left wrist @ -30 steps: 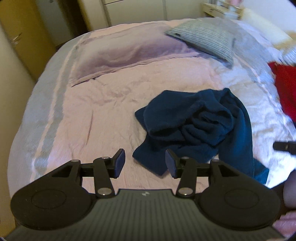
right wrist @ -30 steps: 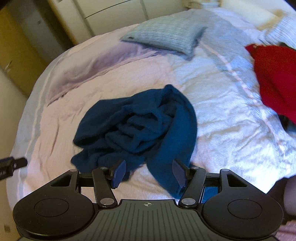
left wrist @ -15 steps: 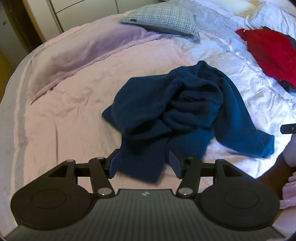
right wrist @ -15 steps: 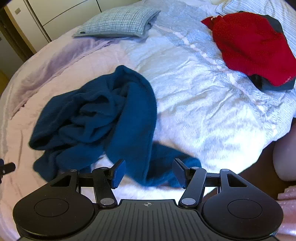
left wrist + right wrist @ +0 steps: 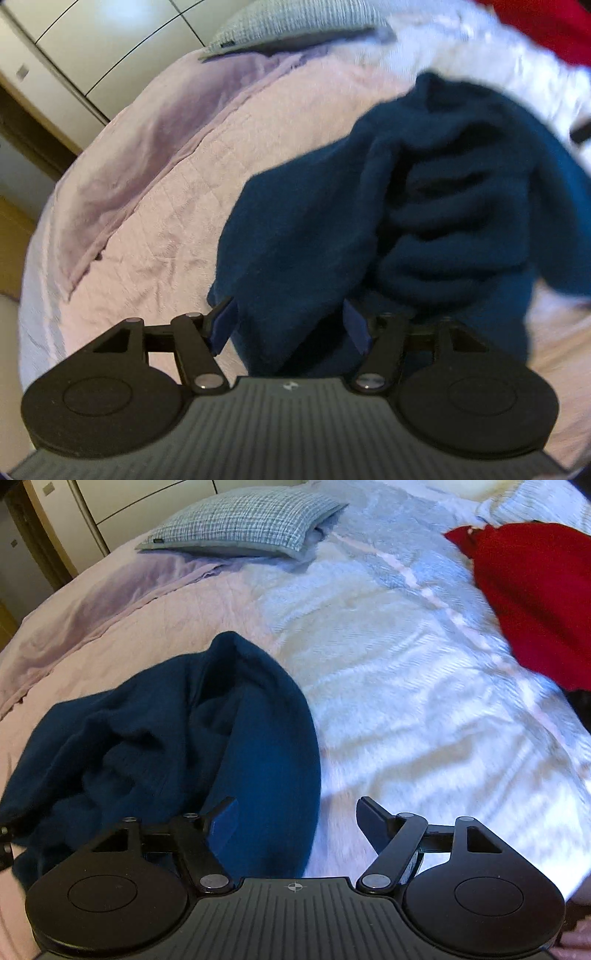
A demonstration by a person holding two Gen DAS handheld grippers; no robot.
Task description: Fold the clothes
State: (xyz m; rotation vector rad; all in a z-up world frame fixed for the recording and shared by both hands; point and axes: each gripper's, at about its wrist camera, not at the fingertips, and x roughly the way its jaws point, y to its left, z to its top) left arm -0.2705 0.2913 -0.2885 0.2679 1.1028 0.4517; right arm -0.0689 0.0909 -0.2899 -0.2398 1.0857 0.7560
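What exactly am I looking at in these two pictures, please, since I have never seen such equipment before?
Each picture comes from a camera fixed on a hand-held two-finger gripper, looking forward along its fingers; a person carries one in each hand. The black shape at the bottom is the tool itself. The left gripper and the right gripper both point down at a bed and their jaws are opening. A crumpled dark blue garment lies there, and part of it shows between the fingers of each, but neither grips it yet. Further back lie a checked pillow and a red garment.
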